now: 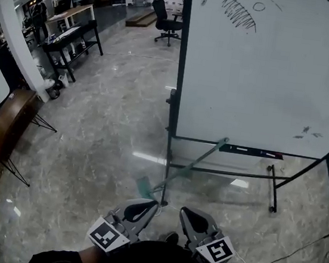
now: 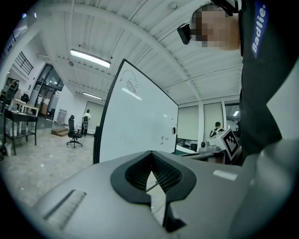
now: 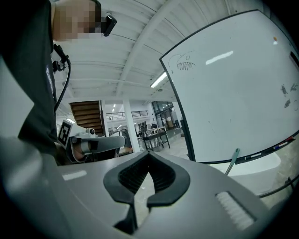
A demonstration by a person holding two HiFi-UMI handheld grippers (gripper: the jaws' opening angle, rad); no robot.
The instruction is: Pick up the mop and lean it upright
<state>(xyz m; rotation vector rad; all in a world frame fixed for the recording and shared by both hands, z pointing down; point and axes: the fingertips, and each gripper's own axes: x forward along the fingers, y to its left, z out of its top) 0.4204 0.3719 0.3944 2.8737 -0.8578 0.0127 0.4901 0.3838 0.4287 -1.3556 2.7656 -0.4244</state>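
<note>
The mop leans against the whiteboard's lower rail: its teal handle (image 1: 193,165) slants from the rail down to the mop head (image 1: 144,187) on the floor. In the right gripper view the top of the handle (image 3: 232,161) rests at the board's bottom edge. My left gripper (image 1: 144,205) and right gripper (image 1: 187,212) hover side by side at the bottom of the head view, just short of the mop head and apart from it. Both are shut with nothing between their jaws, tips meeting in the left gripper (image 2: 152,152) and right gripper (image 3: 149,153) views.
A large whiteboard (image 1: 269,69) on a black rolling stand (image 1: 273,193) fills the right side. A cable (image 1: 292,254) runs over the floor at the lower right. A wooden easel-like piece (image 1: 6,125) stands at the left; desks (image 1: 75,32) and an office chair (image 1: 166,20) are far off.
</note>
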